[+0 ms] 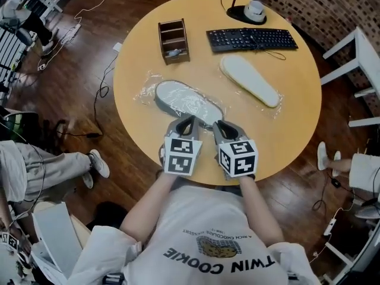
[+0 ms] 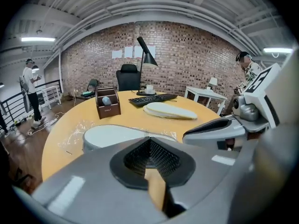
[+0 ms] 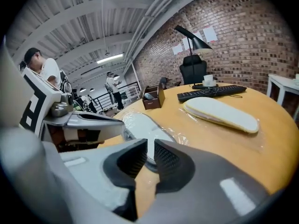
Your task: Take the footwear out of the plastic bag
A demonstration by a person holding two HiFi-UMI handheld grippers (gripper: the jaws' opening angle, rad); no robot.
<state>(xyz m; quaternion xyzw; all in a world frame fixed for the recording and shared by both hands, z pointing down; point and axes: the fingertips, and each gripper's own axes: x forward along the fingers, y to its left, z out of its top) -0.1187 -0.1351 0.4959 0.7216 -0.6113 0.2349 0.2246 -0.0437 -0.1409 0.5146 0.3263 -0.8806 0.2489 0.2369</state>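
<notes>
A pale grey slipper [image 1: 184,100] lies sole-up inside a clear plastic bag [image 1: 147,88] on the round wooden table [image 1: 297,129], just beyond both grippers. A second slipper [image 1: 249,80] lies to the right on crinkled clear plastic. My left gripper [image 1: 186,123] hovers at the bagged slipper's near end with its jaws shut and nothing between them. My right gripper [image 1: 221,126] is beside it, its jaws a narrow gap apart, pointing at the bagged slipper [image 3: 145,127]; I see nothing pinched. From the left gripper view, the bagged slipper [image 2: 112,135] sits just ahead of the left gripper [image 2: 149,141].
A brown wooden organiser [image 1: 173,40], a black keyboard [image 1: 252,39] and a lamp base [image 1: 248,12] stand at the table's far side. White tables [image 1: 356,70] stand to the right. A seated person's legs [image 1: 53,165] are on the left, and cables lie on the floor.
</notes>
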